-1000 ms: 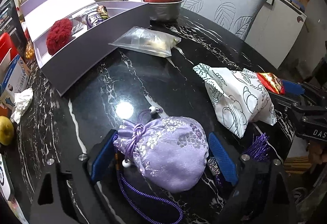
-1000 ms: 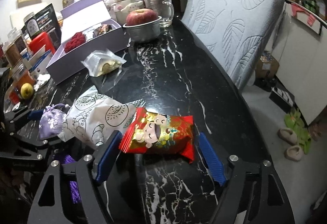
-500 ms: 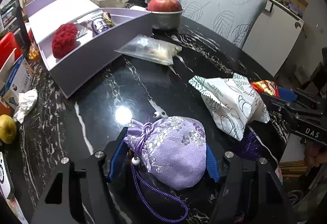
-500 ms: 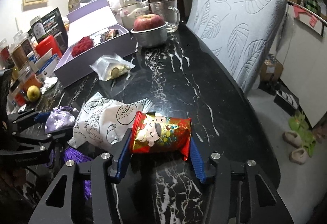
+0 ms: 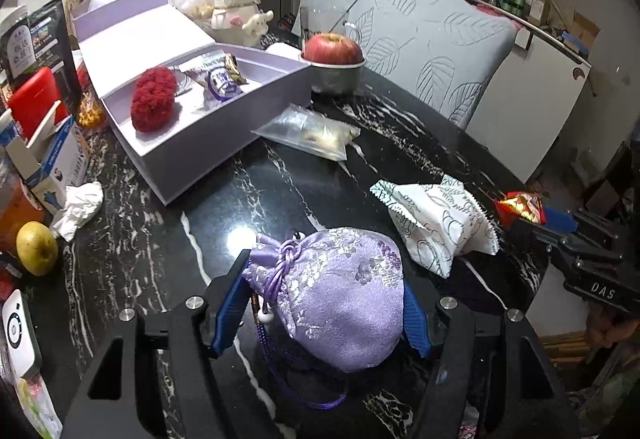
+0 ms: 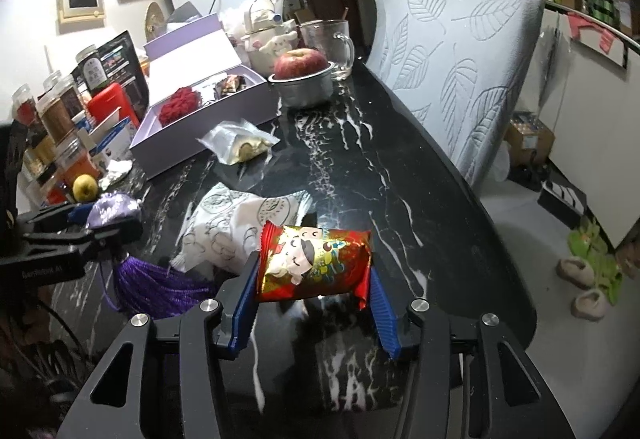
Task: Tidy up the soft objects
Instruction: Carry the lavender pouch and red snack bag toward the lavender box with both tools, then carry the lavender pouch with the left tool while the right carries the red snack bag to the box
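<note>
Both hands are working at once over the black marble table [image 5: 304, 199], each claw taking one soft item so that two go in a single trip. The left gripper [image 5: 326, 303] is clamping its blue pads on the sides of the purple pouch [image 5: 340, 299], squeezing the satin belly and not the drawstring neck, which I judge is giving a fuller, safer hold; its cord is dangling below, and in the right view the tassel [image 6: 156, 289] is hanging down under the pouch, so the pouch looks to be clear of the table. The right gripper [image 6: 314, 289] is pinching the red snack pack [image 6: 314, 263] across its short ends, the foil buckling a little between the pads, and the pack too seems to be riding just off the stone. The likely target is the open lilac box [image 5: 208, 143] at the far left, its lid [image 5: 136, 35] standing back out of the way. Inside it a red woolly ball [image 5: 154, 103] is lying toward the near left end, with a clear wrapped sweet [image 5: 212, 79] and a darker one just beside it further along, leaving bare floor at the right end. A white printed bag [image 5: 436, 223] and a clear zip bag [image 5: 312, 131] are waiting on the table between the hands and the box, apparently next in line. Beyond the box's right end a metal bowl [image 5: 336, 79] is holding one red apple [image 5: 332, 49], and a glass mug [image 6: 332, 45] is standing behind the bowl; I cannot tell if anything is in it.
</note>
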